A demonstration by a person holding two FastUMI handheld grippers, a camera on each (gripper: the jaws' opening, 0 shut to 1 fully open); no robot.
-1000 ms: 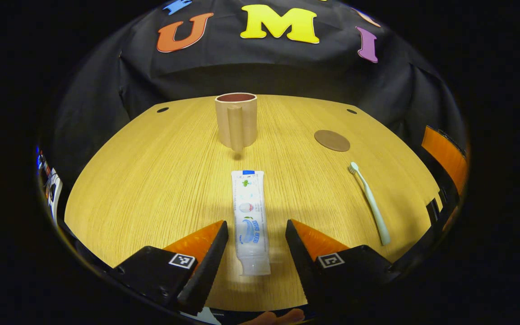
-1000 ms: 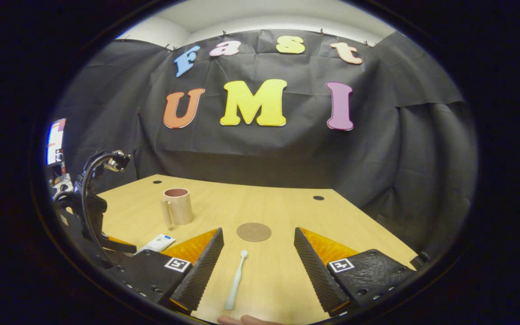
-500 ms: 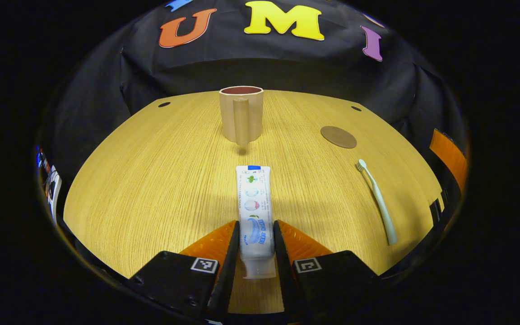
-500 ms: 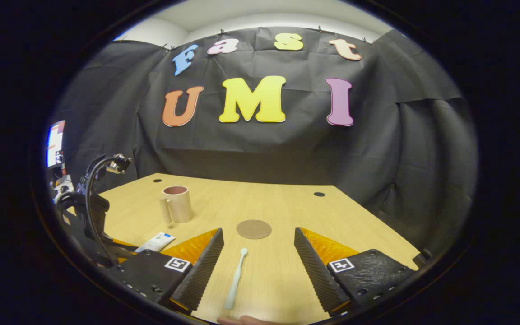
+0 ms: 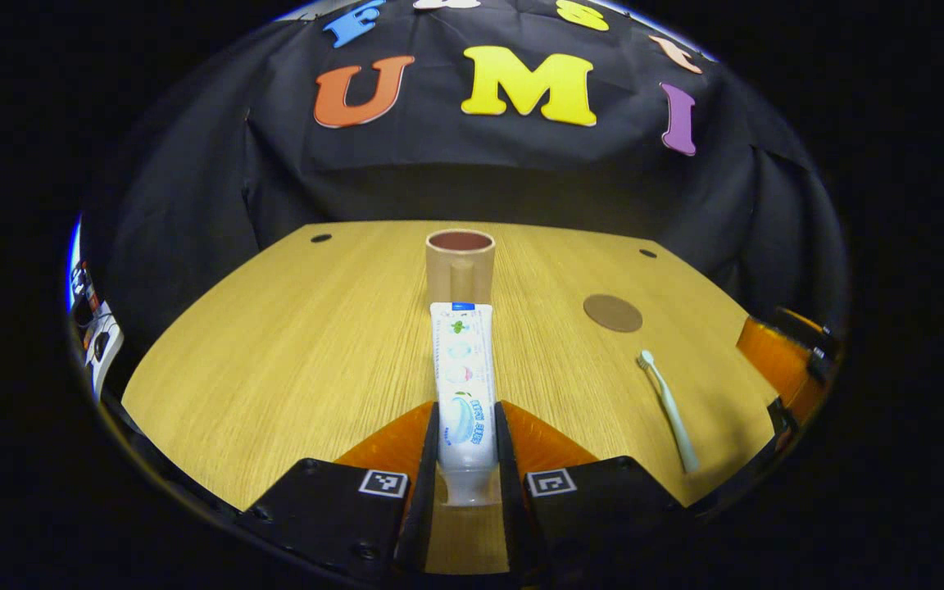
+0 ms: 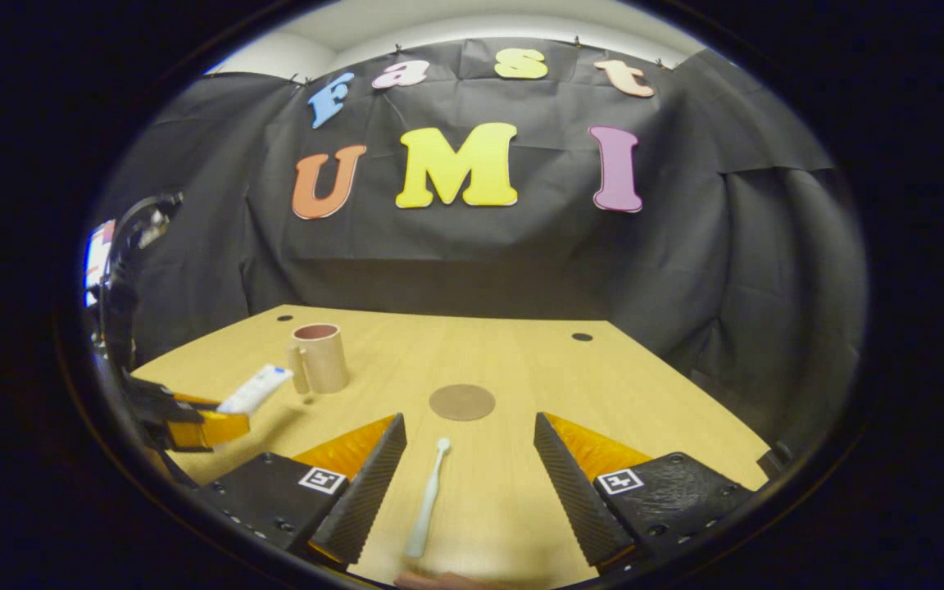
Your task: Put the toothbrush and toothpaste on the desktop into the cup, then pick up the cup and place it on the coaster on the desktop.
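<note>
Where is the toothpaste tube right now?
The toothpaste is clamped between the left gripper fingers, lifted off the table, pointing toward the cup.

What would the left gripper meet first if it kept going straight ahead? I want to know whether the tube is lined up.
Probably the cup: it stands dead ahead of the left gripper, just past the held toothpaste. Height is unclear.

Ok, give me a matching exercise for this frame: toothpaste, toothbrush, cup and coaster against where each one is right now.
Things:
1. toothpaste
2. toothbrush
3. cup
4. coaster

States:
A. standing upright on the table, nothing in it
B. lying flat between the open right gripper fingers
C. clamped in the left gripper, raised off the wood
D. bare disc, nothing on it

Pairs: 1-C, 2-B, 3-A, 4-D
</note>
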